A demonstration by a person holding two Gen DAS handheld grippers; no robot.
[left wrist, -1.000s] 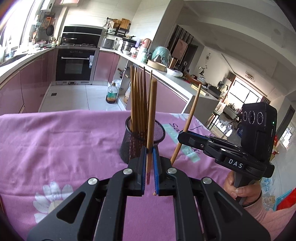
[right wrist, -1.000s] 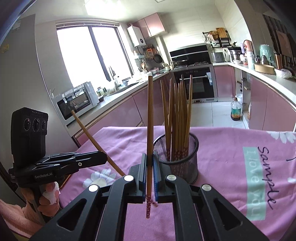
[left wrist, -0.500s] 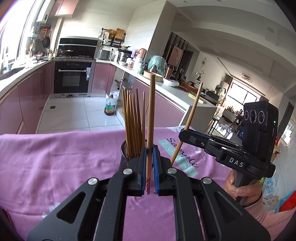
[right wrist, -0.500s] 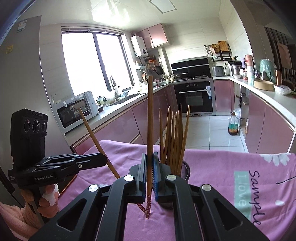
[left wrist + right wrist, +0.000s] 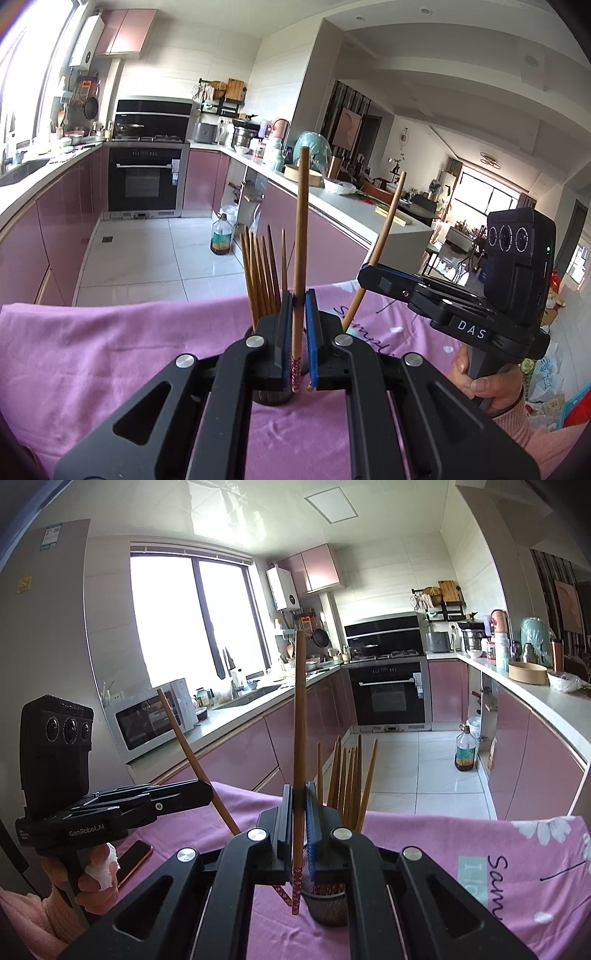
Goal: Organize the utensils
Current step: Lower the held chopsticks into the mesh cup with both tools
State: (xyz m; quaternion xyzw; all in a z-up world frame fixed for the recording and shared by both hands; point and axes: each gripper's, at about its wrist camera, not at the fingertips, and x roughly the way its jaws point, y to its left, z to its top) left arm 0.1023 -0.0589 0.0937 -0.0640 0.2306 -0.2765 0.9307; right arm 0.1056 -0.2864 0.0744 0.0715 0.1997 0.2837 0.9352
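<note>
Both grippers are sitting higher than a second ago: the pink tablecloth (image 5: 110,354) is filling less of each view, more kitchen floor and ceiling are showing, and the black mesh holder (image 5: 328,904) is sinking low in the frame, largely behind the jaws. The left gripper (image 5: 299,343) is staying clamped on one upright wooden chopstick (image 5: 300,236), its patterned tip poking out just below the pads; the right gripper (image 5: 298,830) is likewise staying clamped on its own chopstick (image 5: 300,716), held near the patterned lower end. In each view the other gripper is appearing off to the side with its stick leaning, gripped by a hand (image 5: 487,380) in a pink sleeve; a finger on the other hand (image 5: 92,875) is wearing a white wrap. The remaining chopsticks (image 5: 347,779) are standing bundled in the holder on the cloth, just beyond the jaws. The cloth is bearing white flowers and a teal patch with dark script. Around it a kitchen with pink cabinets (image 5: 48,229), a black oven (image 5: 388,698), a microwave (image 5: 151,720) and a bright window (image 5: 192,616) is spreading out, and a bottle (image 5: 464,753) is standing on the tiled floor. The holder's rim is being hidden in the left view, a dark flat object near the left hand is being cut off by the gripper body, and countertop items are too small to make out.
</note>
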